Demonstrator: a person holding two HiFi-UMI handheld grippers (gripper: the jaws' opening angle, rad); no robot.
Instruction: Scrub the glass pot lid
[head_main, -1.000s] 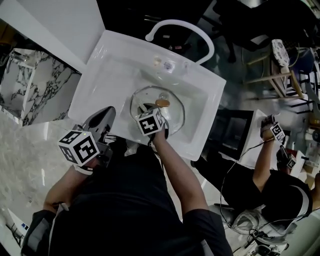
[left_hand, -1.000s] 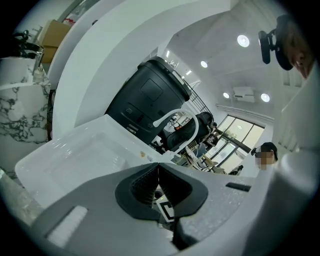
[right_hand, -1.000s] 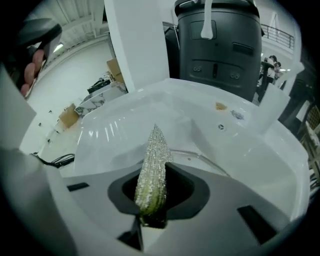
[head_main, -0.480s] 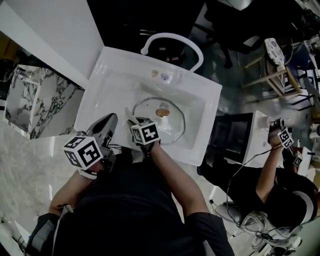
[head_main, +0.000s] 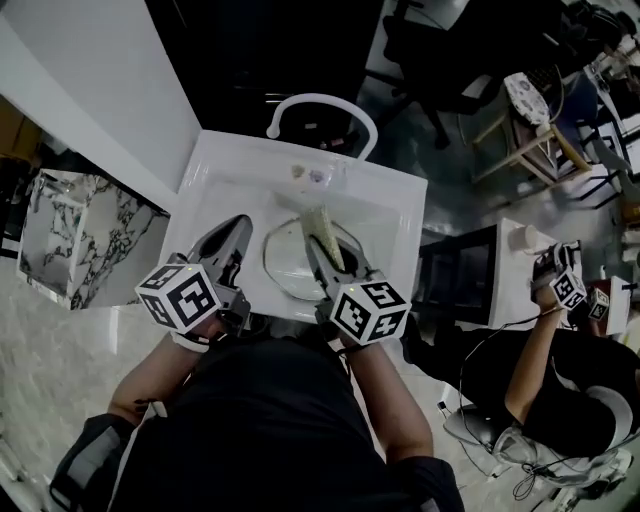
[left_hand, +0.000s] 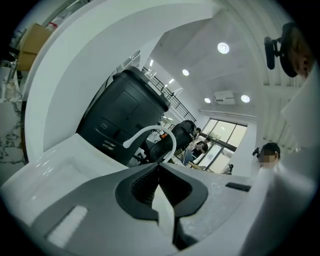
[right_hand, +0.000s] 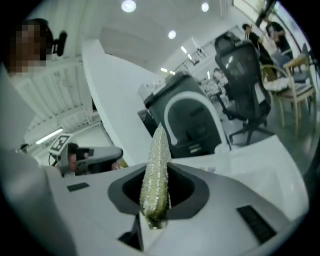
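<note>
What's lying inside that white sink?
A round glass lid lies in the sink. The right gripper, clamped on a sponge, reaches over the lid's middle, so its centre and anything beneath it are covered.

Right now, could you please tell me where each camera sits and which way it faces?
Head view: on the person's head, looking steeply down at the sink and lid; both arms, the left tool and the right tool show.
Left gripper view: on the left tool, looking along its shut jaws, tilted up toward the faucet and ceiling.
Right gripper view: on the right tool, looking along jaws shut on a sponge toward the faucet.
Shared: all three show the faucet.
</note>
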